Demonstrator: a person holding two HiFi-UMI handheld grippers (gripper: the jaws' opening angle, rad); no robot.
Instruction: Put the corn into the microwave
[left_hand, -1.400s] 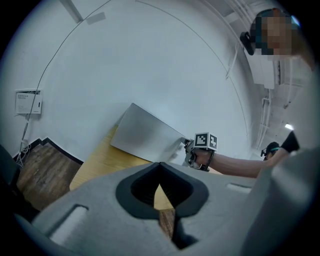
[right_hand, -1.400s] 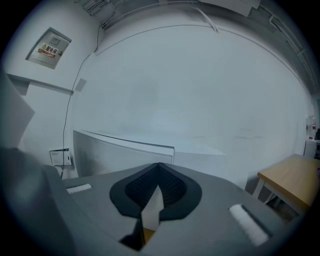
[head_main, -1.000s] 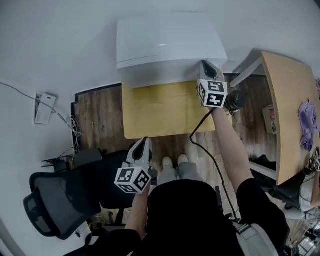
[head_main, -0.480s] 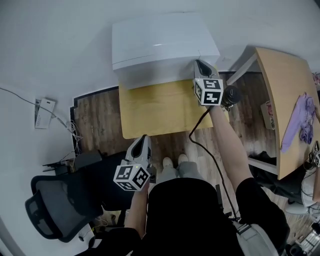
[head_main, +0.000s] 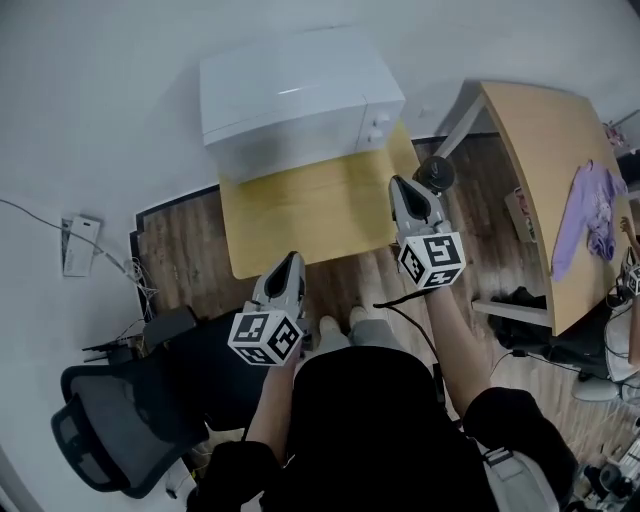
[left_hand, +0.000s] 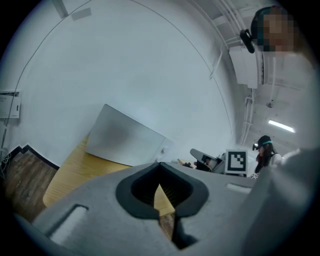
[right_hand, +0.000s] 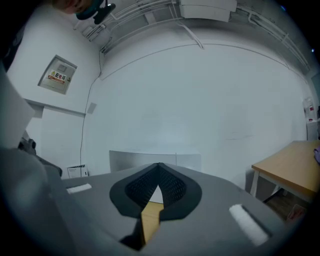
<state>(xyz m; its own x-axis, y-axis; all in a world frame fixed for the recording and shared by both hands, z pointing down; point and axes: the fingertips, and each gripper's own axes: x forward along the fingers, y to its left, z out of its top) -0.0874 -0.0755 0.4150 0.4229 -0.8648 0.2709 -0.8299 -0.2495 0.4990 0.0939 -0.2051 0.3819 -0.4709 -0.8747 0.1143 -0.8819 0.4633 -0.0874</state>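
No legible text anywhere. Small white wall notice (right_hand: 56, 76), up-left of white box-shaped microwave (right_hand: 130, 160): red-orange print, too small to read.

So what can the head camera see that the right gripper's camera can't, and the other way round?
Only the head view shows the person's shoes and the marker cube on the right gripper. Only the right gripper view shows a wall notice and ceiling pipes. Both show the white microwave, the side table and the right gripper's jaws, shut and empty.

Inside of the closed microwave (head_main: 290, 95), unseen
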